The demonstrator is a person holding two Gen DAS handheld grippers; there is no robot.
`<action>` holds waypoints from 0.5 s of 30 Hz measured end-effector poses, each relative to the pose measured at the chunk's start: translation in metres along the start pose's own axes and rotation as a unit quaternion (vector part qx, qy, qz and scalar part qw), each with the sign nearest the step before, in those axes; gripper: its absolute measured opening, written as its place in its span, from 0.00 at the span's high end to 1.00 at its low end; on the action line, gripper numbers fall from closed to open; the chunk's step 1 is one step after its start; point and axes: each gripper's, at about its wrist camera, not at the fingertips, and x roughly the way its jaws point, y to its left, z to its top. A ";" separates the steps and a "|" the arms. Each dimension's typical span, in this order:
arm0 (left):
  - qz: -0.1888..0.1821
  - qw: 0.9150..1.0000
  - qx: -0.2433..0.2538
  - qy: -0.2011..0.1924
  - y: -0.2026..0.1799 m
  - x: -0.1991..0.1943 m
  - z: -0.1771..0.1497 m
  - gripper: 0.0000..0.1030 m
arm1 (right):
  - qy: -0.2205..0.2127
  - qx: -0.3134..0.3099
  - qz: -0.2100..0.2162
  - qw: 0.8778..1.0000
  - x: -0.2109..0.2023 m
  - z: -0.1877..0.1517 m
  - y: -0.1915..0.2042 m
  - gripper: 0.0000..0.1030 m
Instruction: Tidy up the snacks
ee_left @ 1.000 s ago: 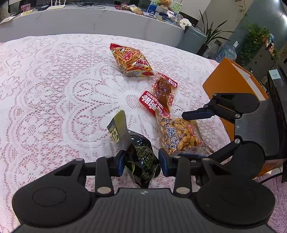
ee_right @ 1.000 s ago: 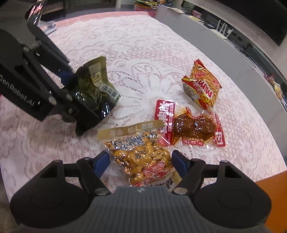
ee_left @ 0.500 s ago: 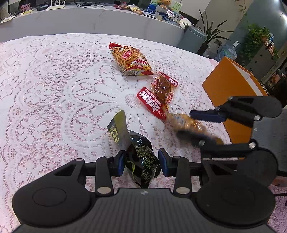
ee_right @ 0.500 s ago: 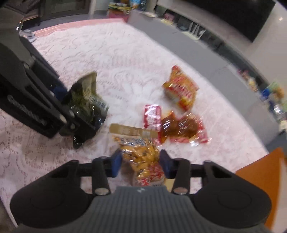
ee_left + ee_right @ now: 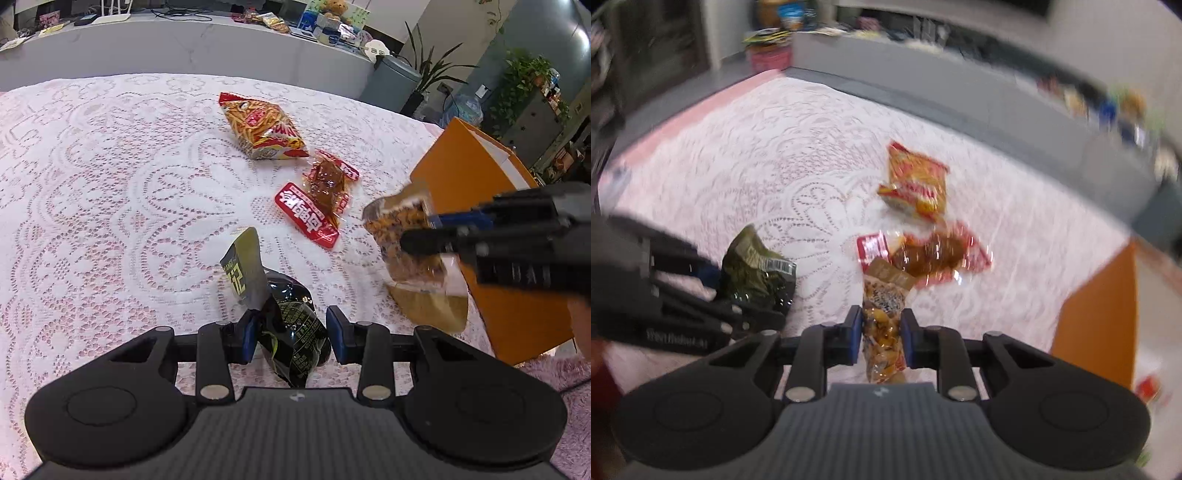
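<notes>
Between the blue pads of the right tool [image 5: 881, 338] a clear peanut packet [image 5: 884, 332] is pinched, lifted off the lace-covered desk [image 5: 110, 192] beside the orange box [image 5: 480, 184]. The left tool [image 5: 291, 334] is clamped on a dark green packet [image 5: 291, 332]. Two red snack packs lie farther off.

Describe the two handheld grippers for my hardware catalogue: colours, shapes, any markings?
Both match: the left gripper and right gripper have matte black bodies, ribbed centre panels, round side discs, silver screws and blue pads on black fingers. White lettering, too blurred to read, marks the left gripper's side in the right wrist view. No cables visible.
</notes>
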 end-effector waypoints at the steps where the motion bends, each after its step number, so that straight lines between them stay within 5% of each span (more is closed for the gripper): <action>1: 0.000 1.000 0.001 0.001 -0.001 0.000 0.000 0.58 | -0.002 0.013 0.004 1.000 0.001 0.001 -0.006 0.81; 10: 0.000 1.000 -0.002 0.002 0.002 0.002 0.001 0.58 | 0.069 0.007 -0.032 0.997 0.028 0.013 -0.019 0.75; 15: 0.000 1.000 0.003 0.006 0.001 0.004 0.001 0.58 | 0.057 0.018 -0.026 0.998 0.028 0.008 -0.020 0.77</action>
